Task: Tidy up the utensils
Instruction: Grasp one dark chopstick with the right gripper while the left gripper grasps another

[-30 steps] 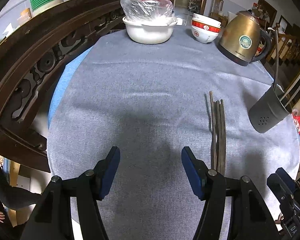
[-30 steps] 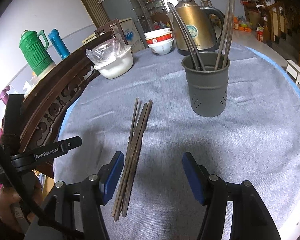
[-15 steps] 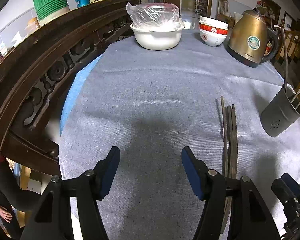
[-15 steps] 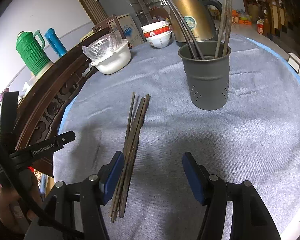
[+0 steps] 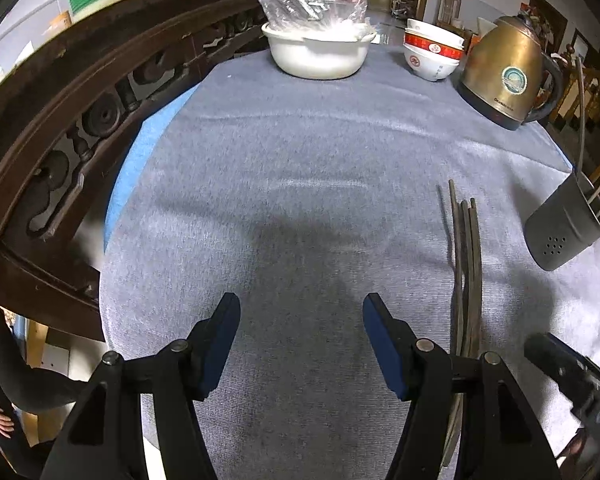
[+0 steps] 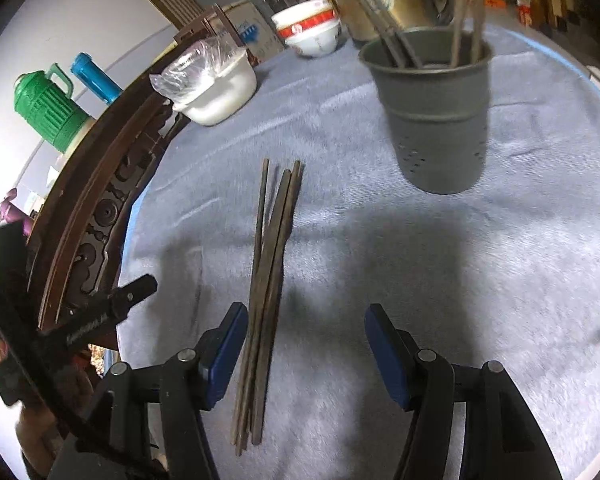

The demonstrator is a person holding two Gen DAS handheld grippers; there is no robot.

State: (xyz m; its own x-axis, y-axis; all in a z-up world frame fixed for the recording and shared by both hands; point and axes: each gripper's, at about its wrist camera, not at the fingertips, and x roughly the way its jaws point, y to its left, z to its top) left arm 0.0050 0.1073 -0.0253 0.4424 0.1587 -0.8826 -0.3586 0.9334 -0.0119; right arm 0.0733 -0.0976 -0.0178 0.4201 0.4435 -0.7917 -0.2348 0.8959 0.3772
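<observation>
Dark wooden chopsticks [image 6: 268, 280], formerly outside the open, empty right tongs [image 6: 304, 356], now lie between them toward 9 o'clock, grasp pending; left tongs [image 5: 300, 344] open, idle.

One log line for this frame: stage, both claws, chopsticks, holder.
stage: pre-grasp | left claw: open, empty | right claw: open, over chopsticks | chopsticks: flat on cloth | holder: upright, some chopsticks inside

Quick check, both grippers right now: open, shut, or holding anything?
Left gripper: open, empty, over bare grey tablecloth.
Right gripper: open, holding nothing; the bundle of dark wooden chopsticks lies by its left finger, ungripped.
</observation>
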